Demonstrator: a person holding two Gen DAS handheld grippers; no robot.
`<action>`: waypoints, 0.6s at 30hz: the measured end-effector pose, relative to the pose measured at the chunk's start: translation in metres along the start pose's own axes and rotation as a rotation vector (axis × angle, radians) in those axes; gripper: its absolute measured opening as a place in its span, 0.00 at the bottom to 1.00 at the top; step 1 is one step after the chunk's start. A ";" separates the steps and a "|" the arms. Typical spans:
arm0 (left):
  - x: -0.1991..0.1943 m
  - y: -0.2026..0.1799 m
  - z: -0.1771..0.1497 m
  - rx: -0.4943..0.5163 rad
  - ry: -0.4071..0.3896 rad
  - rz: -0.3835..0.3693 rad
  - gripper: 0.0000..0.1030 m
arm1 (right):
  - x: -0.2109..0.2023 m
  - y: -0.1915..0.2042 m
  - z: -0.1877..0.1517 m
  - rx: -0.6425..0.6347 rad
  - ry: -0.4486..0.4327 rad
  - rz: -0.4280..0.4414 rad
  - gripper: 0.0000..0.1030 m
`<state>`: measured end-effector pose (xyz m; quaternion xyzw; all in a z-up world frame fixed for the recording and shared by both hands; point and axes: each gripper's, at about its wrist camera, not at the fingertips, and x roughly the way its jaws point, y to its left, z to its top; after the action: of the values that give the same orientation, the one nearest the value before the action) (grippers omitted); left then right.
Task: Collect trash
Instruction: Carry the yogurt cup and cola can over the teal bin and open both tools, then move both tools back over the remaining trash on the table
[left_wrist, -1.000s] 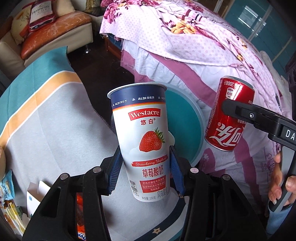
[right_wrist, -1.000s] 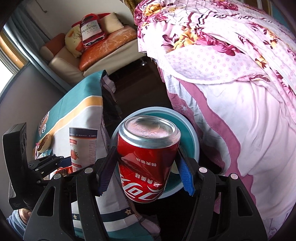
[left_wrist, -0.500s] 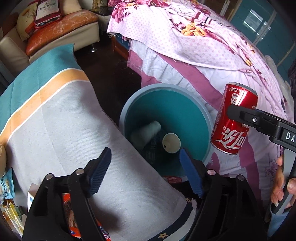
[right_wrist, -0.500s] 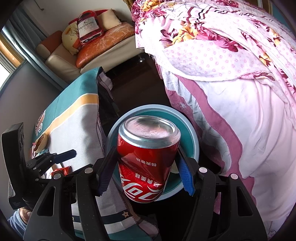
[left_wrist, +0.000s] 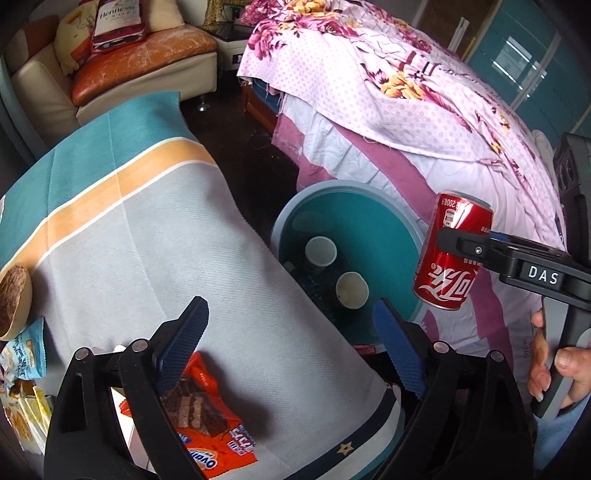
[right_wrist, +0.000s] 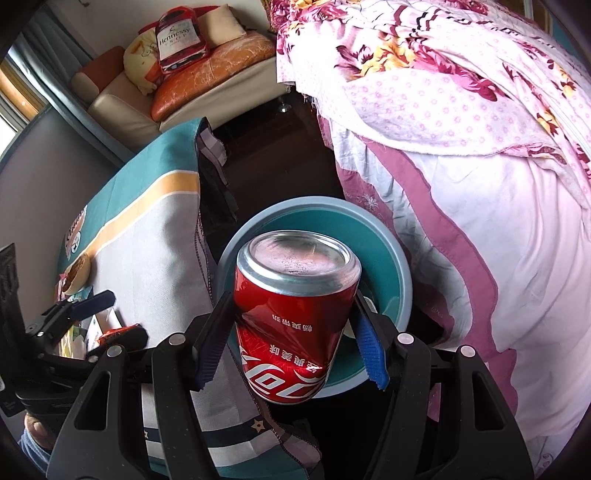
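Right gripper (right_wrist: 291, 332): clamped on the can (right_wrist: 295, 317), one blue pad on each side of its red wall; can held upside down, silver base toward the camera.
Can from the left view: the can (left_wrist: 452, 251) hung in the right gripper (left_wrist: 448, 238) above the near right rim of the bin (left_wrist: 410, 229), not touching it.
Left gripper (left_wrist: 291, 343): jaws wide apart, nothing between them, over the surface's (left_wrist: 155, 240) edge next to the bin.
Bin: round, teal inside, on the floor between the surface and the bed (left_wrist: 406, 110); two cups (left_wrist: 320, 251) lay inside, mouths up toward the camera.
Wrapper (left_wrist: 210, 421): orange, on the surface just under the left gripper's left finger.
Bin from the right view: the bin (right_wrist: 404, 273) sat directly behind the can, its rim showing around it.
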<state>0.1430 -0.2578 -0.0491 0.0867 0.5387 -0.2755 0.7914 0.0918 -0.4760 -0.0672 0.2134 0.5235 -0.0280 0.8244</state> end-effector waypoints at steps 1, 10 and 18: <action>-0.001 0.002 -0.001 -0.002 0.000 0.000 0.88 | 0.001 0.001 -0.001 0.000 0.006 0.000 0.58; -0.014 0.022 -0.012 -0.033 -0.005 -0.006 0.89 | 0.004 0.015 -0.004 -0.009 0.038 -0.016 0.66; -0.029 0.039 -0.025 -0.070 -0.020 -0.014 0.89 | -0.005 0.036 -0.010 -0.025 0.048 -0.030 0.73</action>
<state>0.1357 -0.2040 -0.0397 0.0523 0.5408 -0.2629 0.7973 0.0907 -0.4404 -0.0552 0.1956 0.5468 -0.0287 0.8136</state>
